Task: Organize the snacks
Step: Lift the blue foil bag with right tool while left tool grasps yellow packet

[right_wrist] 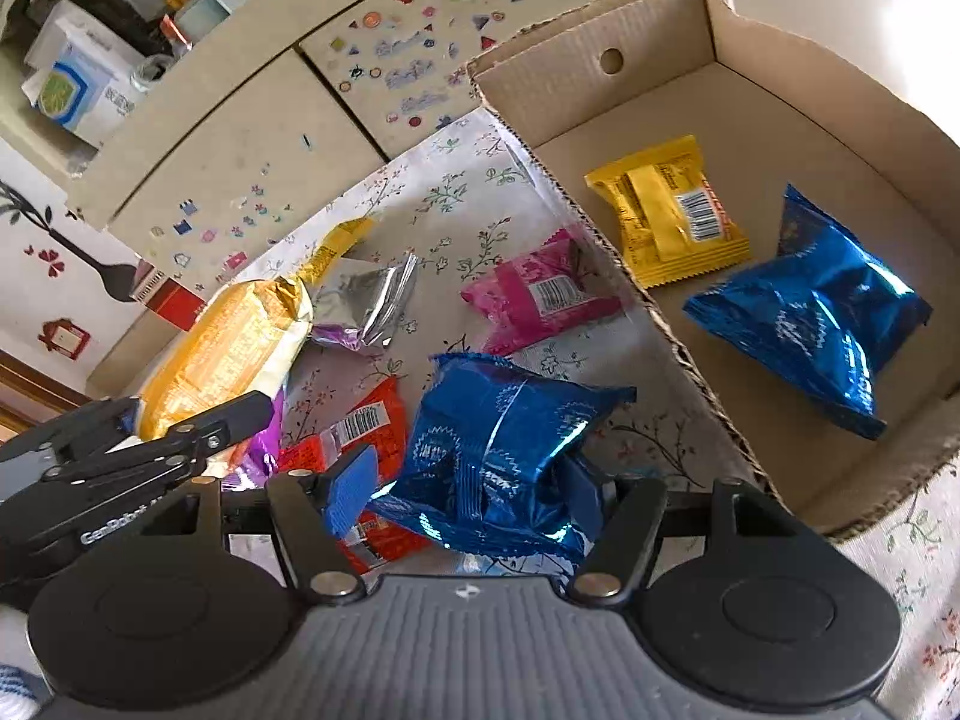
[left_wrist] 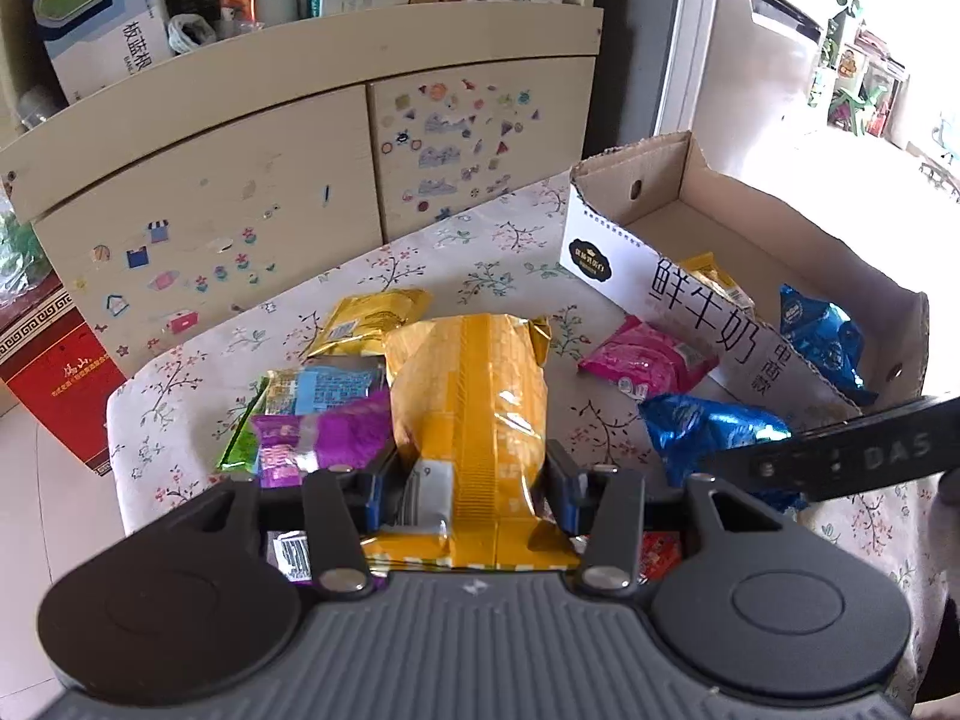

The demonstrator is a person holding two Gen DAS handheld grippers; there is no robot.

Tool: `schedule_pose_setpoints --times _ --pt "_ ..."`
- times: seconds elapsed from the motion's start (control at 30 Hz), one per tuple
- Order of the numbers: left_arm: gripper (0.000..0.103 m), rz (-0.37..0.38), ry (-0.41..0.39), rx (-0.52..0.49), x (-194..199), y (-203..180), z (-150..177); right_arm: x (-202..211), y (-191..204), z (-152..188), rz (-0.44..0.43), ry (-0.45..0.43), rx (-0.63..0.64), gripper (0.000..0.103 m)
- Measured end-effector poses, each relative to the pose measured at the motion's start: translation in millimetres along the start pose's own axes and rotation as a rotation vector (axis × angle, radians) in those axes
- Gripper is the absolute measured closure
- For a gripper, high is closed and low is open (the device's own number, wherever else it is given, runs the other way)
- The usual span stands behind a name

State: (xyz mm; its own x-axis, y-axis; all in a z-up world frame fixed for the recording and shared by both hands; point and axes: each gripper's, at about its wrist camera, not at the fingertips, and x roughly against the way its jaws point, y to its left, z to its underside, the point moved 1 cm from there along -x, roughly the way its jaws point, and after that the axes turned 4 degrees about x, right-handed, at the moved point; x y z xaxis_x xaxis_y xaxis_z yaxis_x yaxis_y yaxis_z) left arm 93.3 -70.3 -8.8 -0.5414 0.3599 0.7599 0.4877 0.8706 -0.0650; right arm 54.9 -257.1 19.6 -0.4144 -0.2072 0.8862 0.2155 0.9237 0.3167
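Snack packets lie scattered on a table (left_wrist: 198,360) covered with a floral cloth, beside an open cardboard box (right_wrist: 744,138) at its right. Two packets are inside the box: a small yellow packet (right_wrist: 666,213) and a blue foil packet (right_wrist: 810,312), lying near each other on the box floor.

Left gripper (left_wrist: 474,480): jaws narrowed on a large orange-yellow bag (left_wrist: 468,396), pads pressing its lower part from both sides. The bag appears raised clear of the cloth; this is seen best in the right wrist view.

Right gripper (right_wrist: 468,492): jaws part open, straddling a second blue foil packet (right_wrist: 498,444) that rests on the cloth just outside the box wall. The left blue pad (right_wrist: 348,495) stands apart from the foil. The right finger is mostly hidden behind the packet; contact there cannot be told.

Remaining on the cloth: a pink packet (right_wrist: 540,297) near the box wall, a red packet (right_wrist: 354,432) beside the blue one, a purple packet (left_wrist: 318,438), a green-edged packet (left_wrist: 240,438) and a flat gold packet (left_wrist: 372,321). A sticker-covered cabinet (left_wrist: 240,192) stands behind the table.
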Motion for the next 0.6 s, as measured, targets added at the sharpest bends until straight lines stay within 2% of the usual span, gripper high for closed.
schedule_pose_setpoints --times 0.3,0.6 --pt "0.056 -0.004 0.013 -0.011 -1.2 -2.9 4.8 -12.7 -1.8 2.4 0.045 0.006 -0.001 0.036" --pt "0.056 -0.021 -0.015 0.026 3.5 0.7 -0.4 0.1 4.0 0.4 -0.026 -0.029 0.030 0.038"
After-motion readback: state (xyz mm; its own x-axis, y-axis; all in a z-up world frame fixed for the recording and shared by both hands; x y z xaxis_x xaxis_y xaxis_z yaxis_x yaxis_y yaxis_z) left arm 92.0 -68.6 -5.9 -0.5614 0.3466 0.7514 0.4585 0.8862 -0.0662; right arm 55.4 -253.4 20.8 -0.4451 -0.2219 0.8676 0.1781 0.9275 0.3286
